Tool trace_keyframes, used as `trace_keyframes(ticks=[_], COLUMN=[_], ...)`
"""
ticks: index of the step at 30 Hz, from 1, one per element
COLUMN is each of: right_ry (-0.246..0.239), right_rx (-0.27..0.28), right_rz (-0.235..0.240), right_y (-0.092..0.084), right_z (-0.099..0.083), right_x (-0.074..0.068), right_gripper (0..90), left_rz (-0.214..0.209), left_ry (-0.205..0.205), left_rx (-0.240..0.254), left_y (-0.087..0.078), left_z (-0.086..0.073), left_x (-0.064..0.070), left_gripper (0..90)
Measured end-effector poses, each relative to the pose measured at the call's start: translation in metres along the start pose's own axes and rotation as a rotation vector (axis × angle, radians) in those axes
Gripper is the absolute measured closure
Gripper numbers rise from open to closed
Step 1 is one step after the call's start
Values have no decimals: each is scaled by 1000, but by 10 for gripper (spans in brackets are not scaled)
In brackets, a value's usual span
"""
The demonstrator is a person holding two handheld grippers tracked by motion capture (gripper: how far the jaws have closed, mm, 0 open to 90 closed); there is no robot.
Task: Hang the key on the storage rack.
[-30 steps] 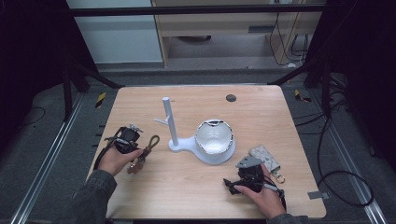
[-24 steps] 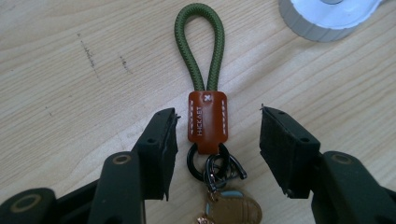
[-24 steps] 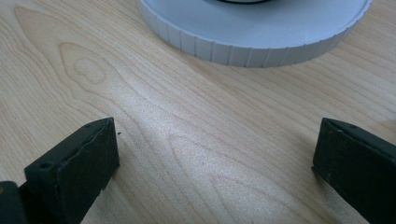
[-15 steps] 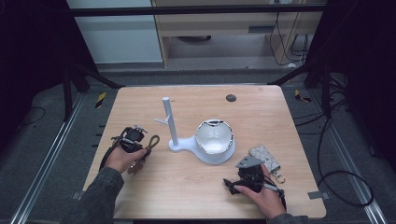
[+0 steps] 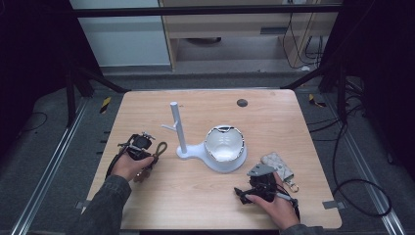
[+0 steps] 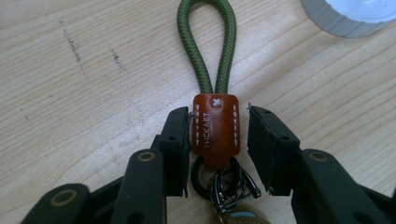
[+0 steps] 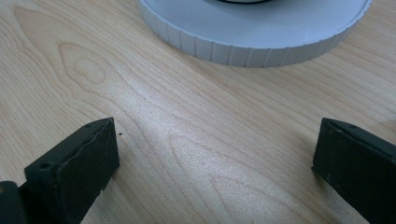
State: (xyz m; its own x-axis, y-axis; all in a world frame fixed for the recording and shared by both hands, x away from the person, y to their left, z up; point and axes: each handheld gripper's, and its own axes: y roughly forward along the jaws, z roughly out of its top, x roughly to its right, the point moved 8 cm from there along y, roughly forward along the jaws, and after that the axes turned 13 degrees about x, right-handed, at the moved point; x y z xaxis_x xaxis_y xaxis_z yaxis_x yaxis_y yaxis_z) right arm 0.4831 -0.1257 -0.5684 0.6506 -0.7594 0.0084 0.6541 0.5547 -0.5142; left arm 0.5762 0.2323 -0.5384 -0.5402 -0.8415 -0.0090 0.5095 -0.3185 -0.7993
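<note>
Straddling leather tab (image 6: pixel 215 123), left claw (image 6: pixel 219 135)

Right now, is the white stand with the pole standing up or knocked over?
Standing up. The white stand sits flat on the table, and its pole rises straight up with a small peg sticking out sideways.

Your left gripper (image 5: pixel 147 149) sat at the left of the high view, jaws just closing in, one pad (image 6: pixel 180 135) touching, the other a sliver off. Your right gripper (image 5: pixel 258 185) rested at lower right, jaws spread wide, forearms entering from the bottom edge.
</note>
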Motion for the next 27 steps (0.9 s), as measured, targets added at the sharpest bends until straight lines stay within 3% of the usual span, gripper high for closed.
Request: trace_keyframes(ticks=[9, 27], right_ry=[1, 1], right_rx=[1, 1], right_rz=[0, 1], right_y=[0, 0], right_z=[0, 0], right_x=[0, 0], right_gripper=[3, 3], left_rz=[2, -4], left_ry=[16, 42], left_rx=[-3, -12], left_y=[1, 2], left_z=[-1, 1], left_x=[0, 5], left_gripper=[650, 657])
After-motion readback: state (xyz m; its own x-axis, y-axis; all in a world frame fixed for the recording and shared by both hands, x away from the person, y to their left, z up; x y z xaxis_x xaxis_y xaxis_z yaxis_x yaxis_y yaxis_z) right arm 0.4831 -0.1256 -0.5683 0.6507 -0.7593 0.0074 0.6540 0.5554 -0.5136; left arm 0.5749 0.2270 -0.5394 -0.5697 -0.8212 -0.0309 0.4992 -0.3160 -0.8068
